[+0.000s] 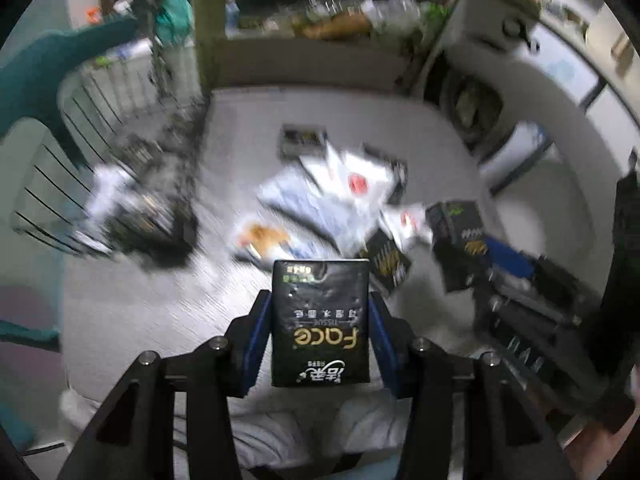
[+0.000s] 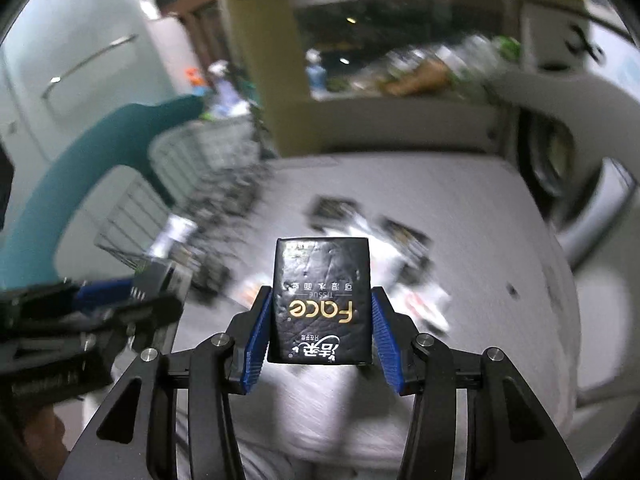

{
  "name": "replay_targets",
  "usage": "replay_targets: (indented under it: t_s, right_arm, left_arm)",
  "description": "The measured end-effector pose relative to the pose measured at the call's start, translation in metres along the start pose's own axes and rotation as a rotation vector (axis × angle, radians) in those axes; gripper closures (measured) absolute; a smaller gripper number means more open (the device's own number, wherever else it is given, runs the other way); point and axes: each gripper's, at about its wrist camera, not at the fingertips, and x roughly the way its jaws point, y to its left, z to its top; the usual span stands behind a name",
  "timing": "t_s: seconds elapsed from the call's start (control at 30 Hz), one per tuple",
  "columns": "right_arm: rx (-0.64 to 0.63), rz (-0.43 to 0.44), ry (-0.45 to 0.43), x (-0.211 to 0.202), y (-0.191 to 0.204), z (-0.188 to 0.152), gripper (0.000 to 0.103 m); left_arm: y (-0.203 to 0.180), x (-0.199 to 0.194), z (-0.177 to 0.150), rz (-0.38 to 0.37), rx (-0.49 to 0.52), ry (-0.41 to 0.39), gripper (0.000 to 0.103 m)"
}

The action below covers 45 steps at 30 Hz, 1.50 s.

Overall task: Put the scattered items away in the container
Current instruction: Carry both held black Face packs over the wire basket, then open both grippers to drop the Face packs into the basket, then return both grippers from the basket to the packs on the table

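Observation:
My left gripper [image 1: 320, 298] is shut on a black "Face" tissue pack [image 1: 320, 328], lifted above the white table [image 1: 132, 312]. My right gripper [image 2: 321, 292] is shut on a second, identical tissue pack [image 2: 322, 304]; it also shows at the right of the left wrist view, as the right gripper [image 1: 500, 268] with its pack [image 1: 456, 240]. A wire basket [image 1: 120, 136] with several black packs inside stands at the table's left. More black packs [image 1: 302, 142] and white plastic bags [image 1: 352, 184] lie scattered in the middle. Both views are blurred.
A teal chair back [image 1: 48, 64] curves behind the basket. A washing machine [image 1: 476, 112] stands at the right past the table edge. A shelf with bottles [image 1: 352, 16] runs along the back. An orange-printed packet [image 1: 264, 238] lies near the bags.

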Motion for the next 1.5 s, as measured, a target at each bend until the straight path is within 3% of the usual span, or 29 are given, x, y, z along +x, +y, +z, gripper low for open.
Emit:
replay_targets:
  t_s: [0.03,0.2,0.3,0.5,0.9,1.1,1.37,1.5]
  right_arm:
    - [-0.019,0.013,-0.002,0.005,0.014,0.007,0.055]
    - [-0.106,0.07,0.037,0.048,0.078,0.034,0.055]
    - [-0.139,0.079,0.07,0.07,0.102,0.039,0.055]
    - [-0.149,0.057,0.123,0.097,0.116,0.036,0.055]
    - [-0.164,0.045,0.122,0.104,0.118,0.037,0.055]
    - [-0.155,0.046,0.103,0.098,0.117,0.04,0.045]
    - [-0.101,0.071,0.031,0.056,0.097,0.046,0.045]
    - [-0.092,0.032,0.014,0.032,0.068,0.038,0.045]
  left_arm:
    - [0.008,-0.008,0.019,0.013,-0.01,-0.027,0.051]
    - [0.074,-0.037,0.052,0.115,-0.098,-0.093,0.051]
    - [0.116,-0.048,0.063,0.187,-0.16,-0.086,0.051]
    - [0.157,-0.02,0.074,0.217,-0.2,-0.041,0.051]
    - [0.182,0.006,0.075,0.192,-0.229,-0.009,0.051]
    - [0.187,0.007,0.074,0.192,-0.245,-0.013,0.045]
    - [0.185,-0.008,0.071,0.178,-0.254,-0.037,0.044]
    - [0.175,-0.022,0.066,0.154,-0.244,-0.055,0.044]
